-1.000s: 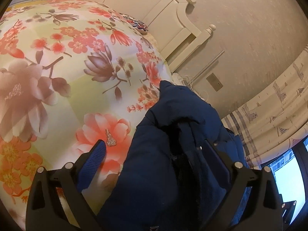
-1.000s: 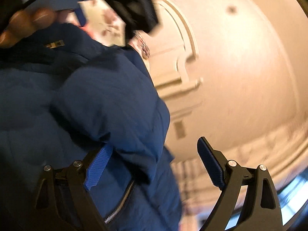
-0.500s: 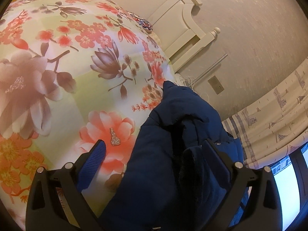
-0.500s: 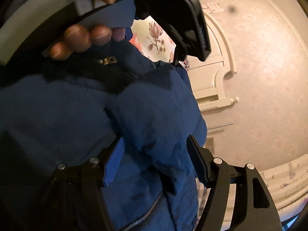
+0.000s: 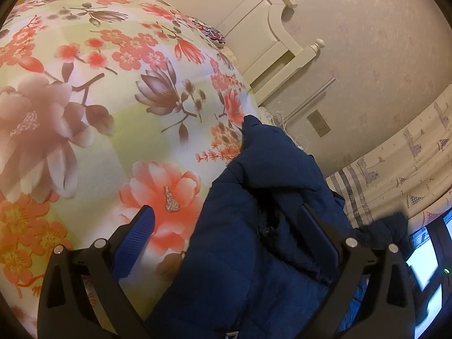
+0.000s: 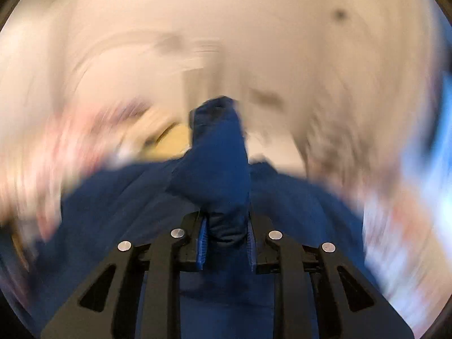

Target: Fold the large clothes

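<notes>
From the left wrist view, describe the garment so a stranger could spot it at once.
Start at the bed with its floral cover. At its edge nearest the curtain lies a puffy, quilted navy jacket. It is the only dark, plain-coloured item against the bright flowers.

The right gripper (image 6: 226,243) has just been closing, and its blue pads (image 6: 202,241) now pinch a fold of the navy padded jacket (image 6: 214,169) (everything behind is motion-blurred).
</notes>
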`<state>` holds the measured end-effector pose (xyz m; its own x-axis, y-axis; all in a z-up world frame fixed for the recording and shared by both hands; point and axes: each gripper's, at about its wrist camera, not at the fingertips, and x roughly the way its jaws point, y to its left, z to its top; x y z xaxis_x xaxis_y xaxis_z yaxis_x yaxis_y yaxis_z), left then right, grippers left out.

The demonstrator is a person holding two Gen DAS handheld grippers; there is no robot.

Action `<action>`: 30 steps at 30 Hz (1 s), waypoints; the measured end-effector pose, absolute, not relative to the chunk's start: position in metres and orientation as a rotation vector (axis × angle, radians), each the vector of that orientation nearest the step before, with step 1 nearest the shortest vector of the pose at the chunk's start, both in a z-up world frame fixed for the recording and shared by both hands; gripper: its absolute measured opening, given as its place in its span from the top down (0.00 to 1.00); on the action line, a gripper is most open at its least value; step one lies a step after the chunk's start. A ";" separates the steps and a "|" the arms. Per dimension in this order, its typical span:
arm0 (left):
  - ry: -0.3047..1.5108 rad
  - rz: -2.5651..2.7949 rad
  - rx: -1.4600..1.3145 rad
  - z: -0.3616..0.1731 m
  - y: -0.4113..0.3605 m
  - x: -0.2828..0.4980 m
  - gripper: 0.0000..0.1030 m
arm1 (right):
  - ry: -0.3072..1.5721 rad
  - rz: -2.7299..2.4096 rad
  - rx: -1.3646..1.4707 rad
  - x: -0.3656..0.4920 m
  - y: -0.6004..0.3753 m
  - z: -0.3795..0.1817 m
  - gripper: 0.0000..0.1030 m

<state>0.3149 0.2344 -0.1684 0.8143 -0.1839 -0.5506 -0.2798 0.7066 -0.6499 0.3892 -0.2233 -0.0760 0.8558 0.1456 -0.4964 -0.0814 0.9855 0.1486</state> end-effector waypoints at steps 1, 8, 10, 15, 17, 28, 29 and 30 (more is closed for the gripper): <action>0.635 0.056 -0.796 -0.168 0.234 0.315 0.03 | 0.593 0.101 0.345 0.403 -0.270 -0.085 0.79; 0.638 0.056 -0.792 -0.168 0.232 0.316 0.03 | 0.738 0.127 0.714 0.409 -0.353 -0.150 0.38; 0.638 0.058 -0.792 -0.168 0.233 0.317 0.03 | 0.720 0.146 0.718 0.400 -0.356 -0.146 0.38; 0.644 0.053 -0.780 -0.169 0.232 0.317 0.03 | 0.747 0.157 0.624 0.404 -0.330 -0.142 0.54; 0.644 0.054 -0.778 -0.169 0.231 0.316 0.03 | 0.756 0.151 0.571 0.402 -0.320 -0.138 0.73; 0.650 0.056 -0.770 -0.169 0.230 0.317 0.03 | 0.755 0.023 0.688 0.373 -0.349 -0.141 0.52; 0.652 0.056 -0.768 -0.169 0.230 0.317 0.03 | 0.701 -0.029 0.651 0.364 -0.348 -0.132 0.49; 0.653 0.056 -0.765 -0.169 0.229 0.317 0.03 | 0.653 -0.074 0.611 0.357 -0.347 -0.123 0.49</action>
